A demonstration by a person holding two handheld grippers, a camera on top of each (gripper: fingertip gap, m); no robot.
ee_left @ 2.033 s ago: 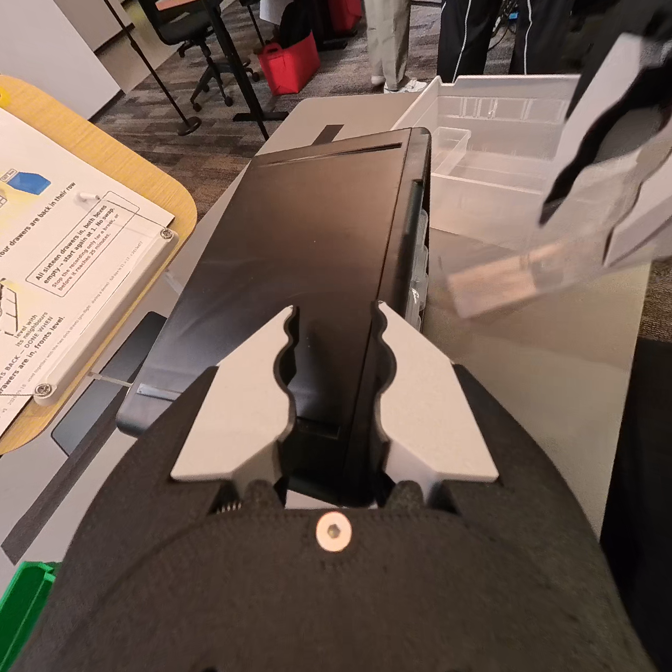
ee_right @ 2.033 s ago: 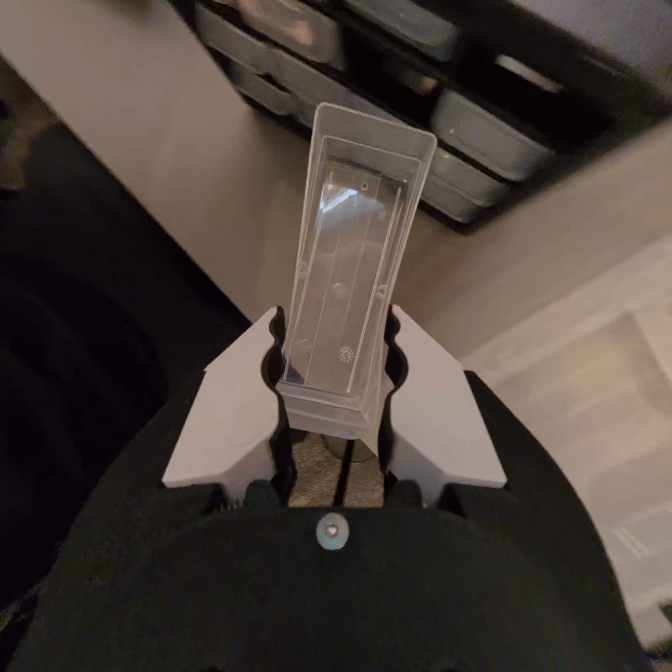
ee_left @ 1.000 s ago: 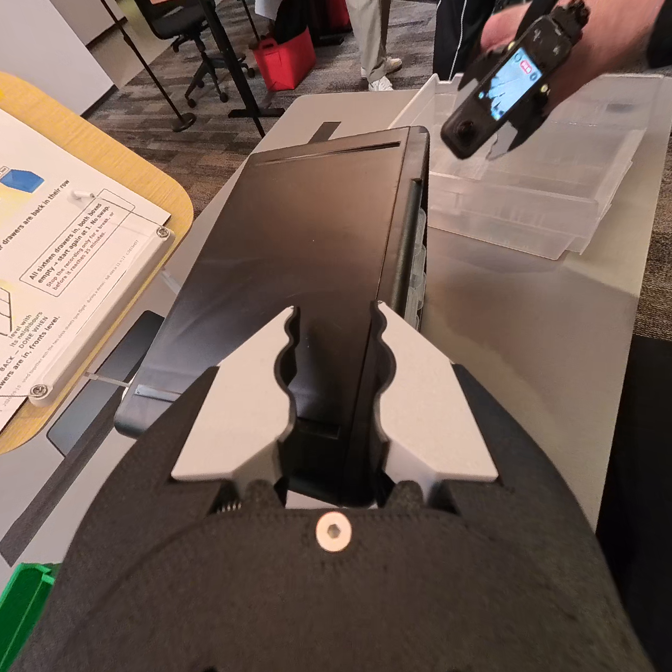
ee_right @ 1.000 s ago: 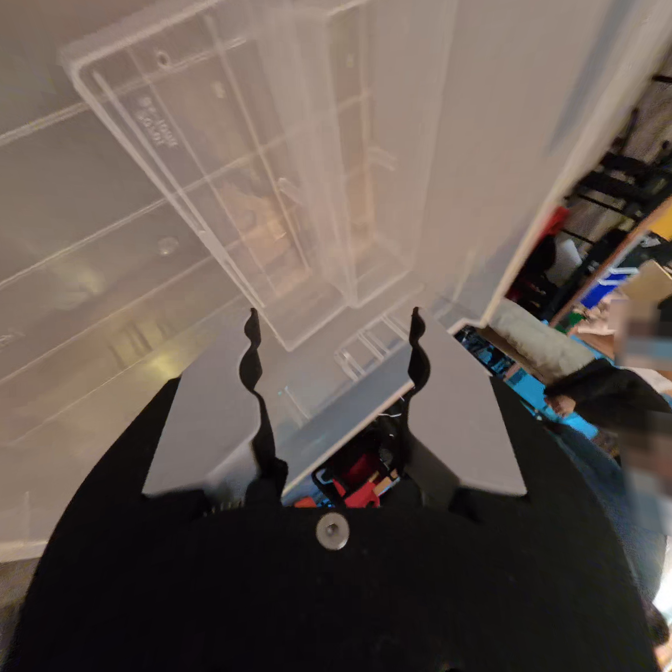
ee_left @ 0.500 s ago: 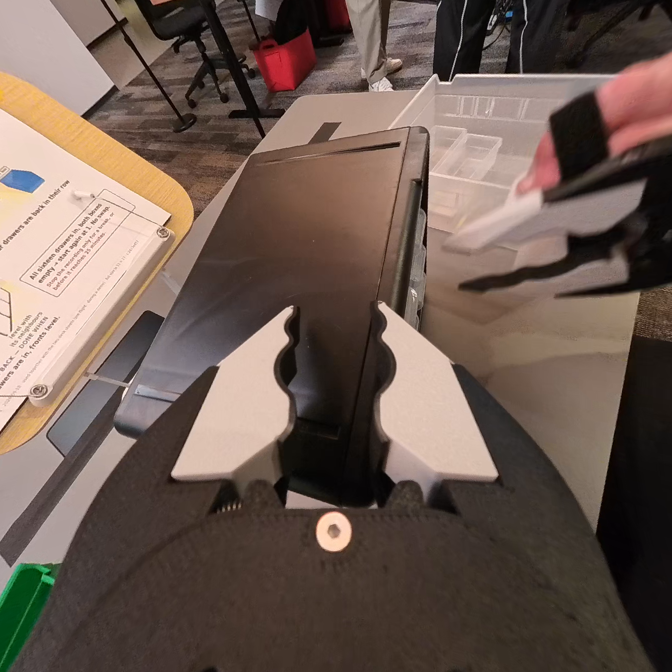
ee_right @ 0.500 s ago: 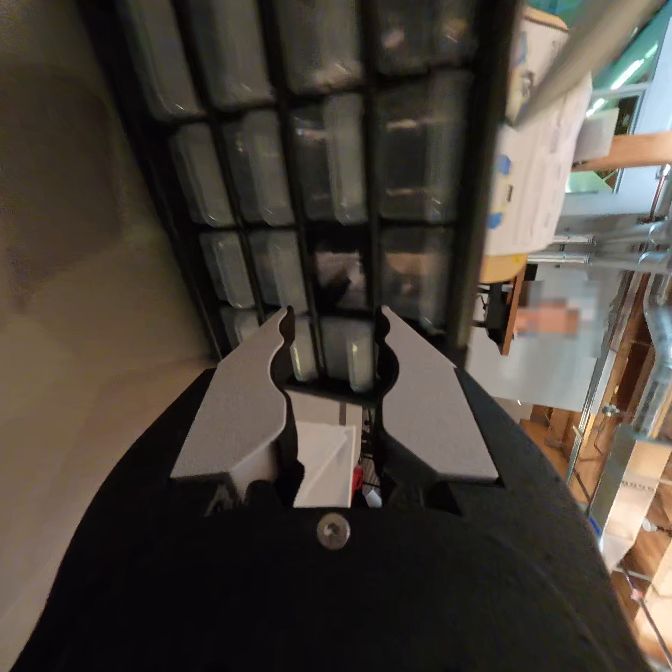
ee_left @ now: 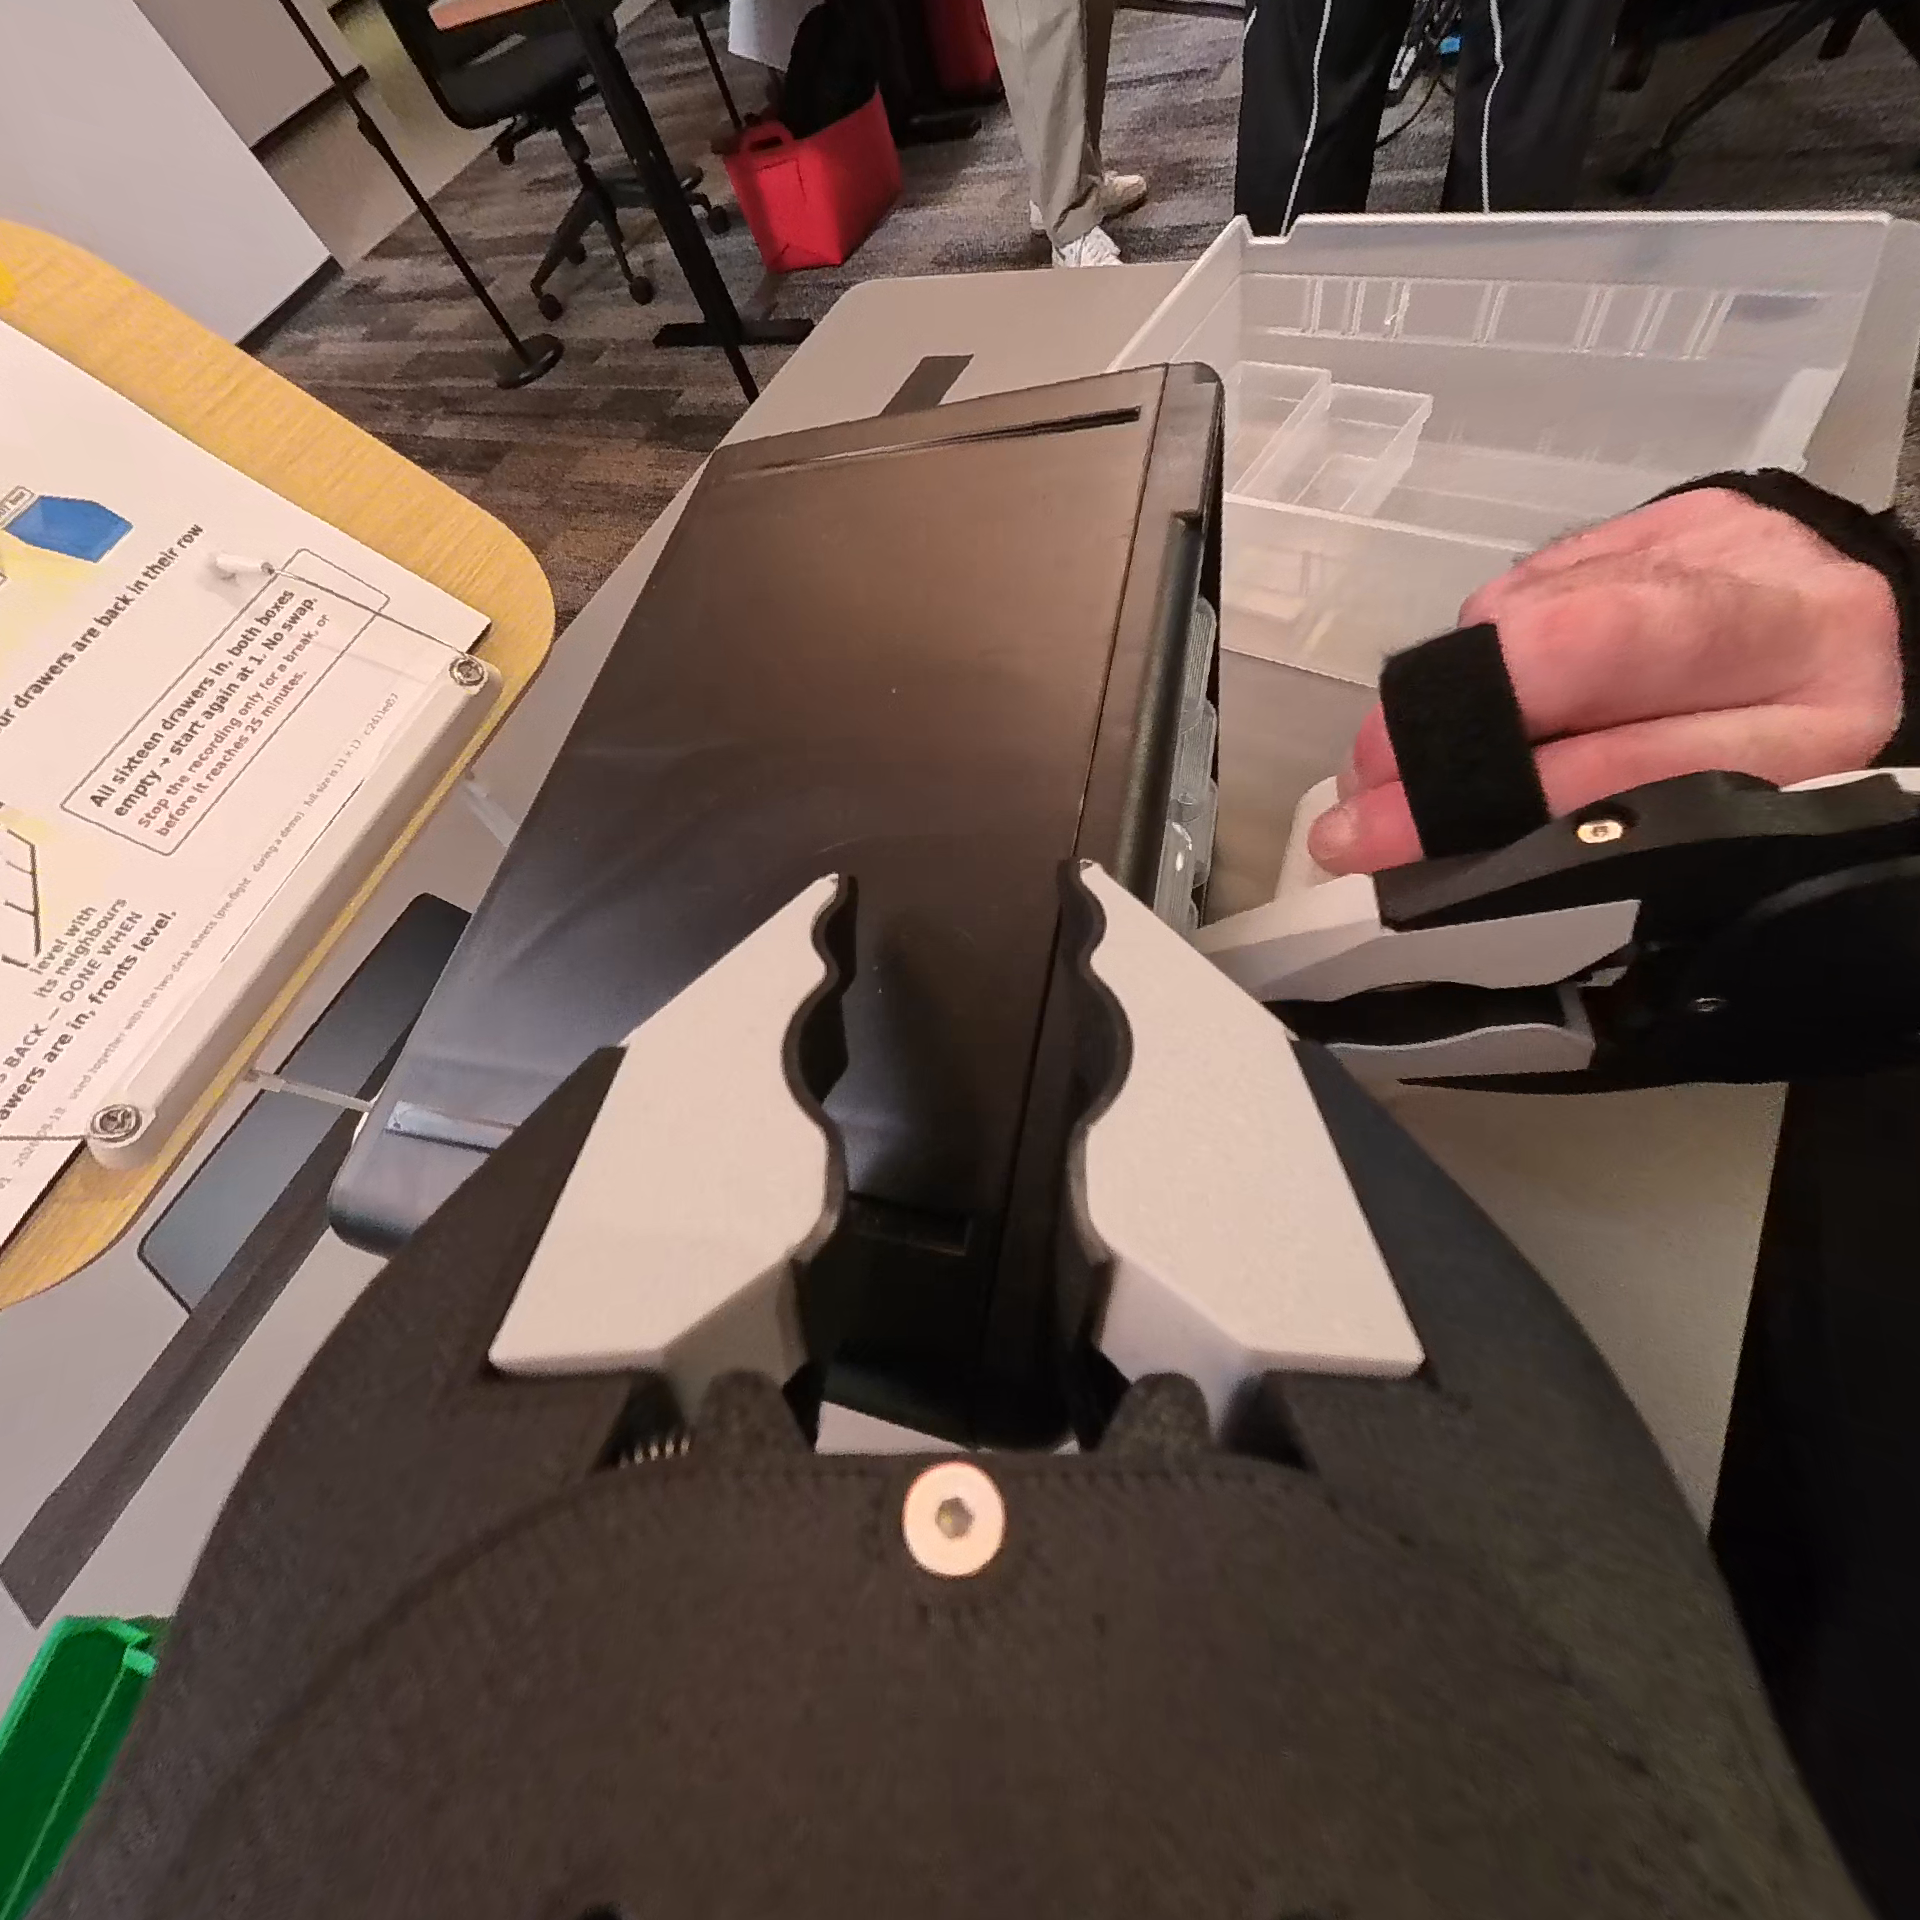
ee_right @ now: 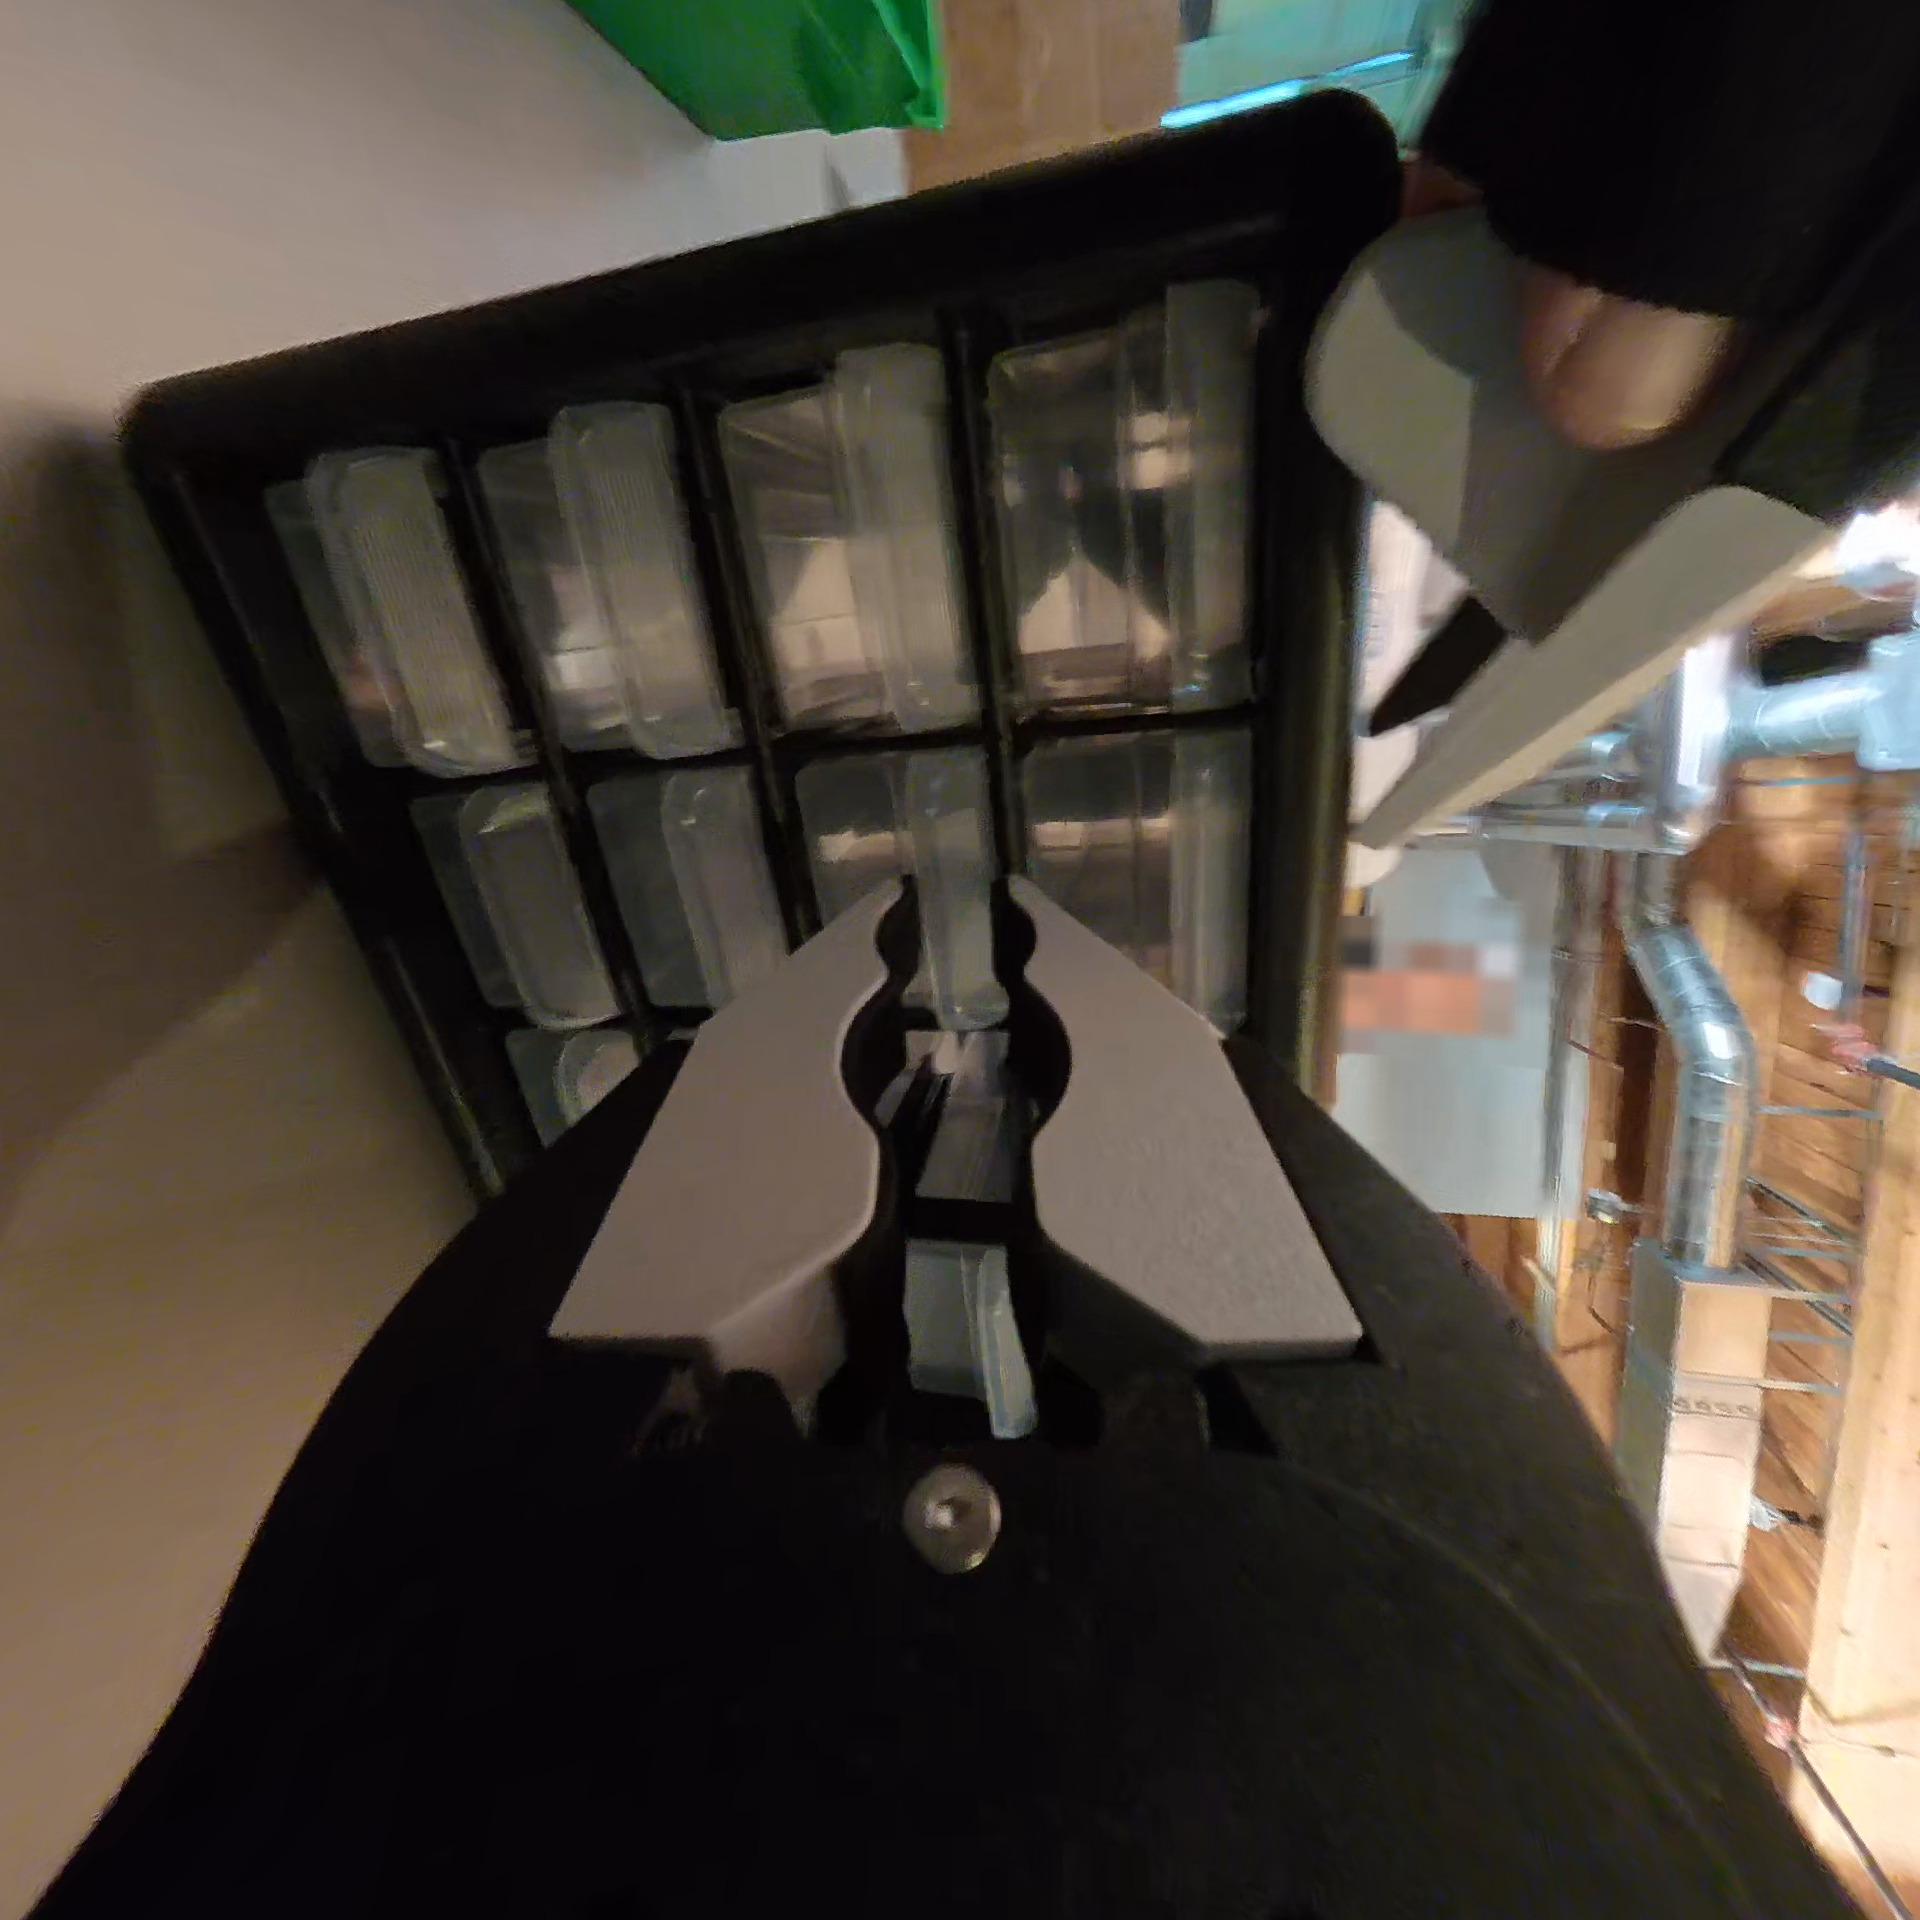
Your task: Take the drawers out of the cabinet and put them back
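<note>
Room: dark patterned carpet (ee_left: 436, 343), a black office chair (ee_left: 551, 114), a red bag (ee_left: 816, 187).
Surface: pale grey tabletop (ee_left: 1538, 1226), carrying everything below.
Bin: large translucent white plastic bin (ee_left: 1558, 270) beside the cabinet, small clear drawers lying inside.
Cabinet: black plastic drawer cabinet (ee_left: 852, 727) lying flat, its clear plastic drawers (ee_right: 665, 582) mostly seated.
Left gripper (ee_left: 951, 894): over the cabinet top, jaws narrowly parted (nothing visibly between them).
Right gripper (ee_right: 954, 894): jaws drawn close around one clear drawer handle (ee_right: 951, 914); contact unclear.
</note>
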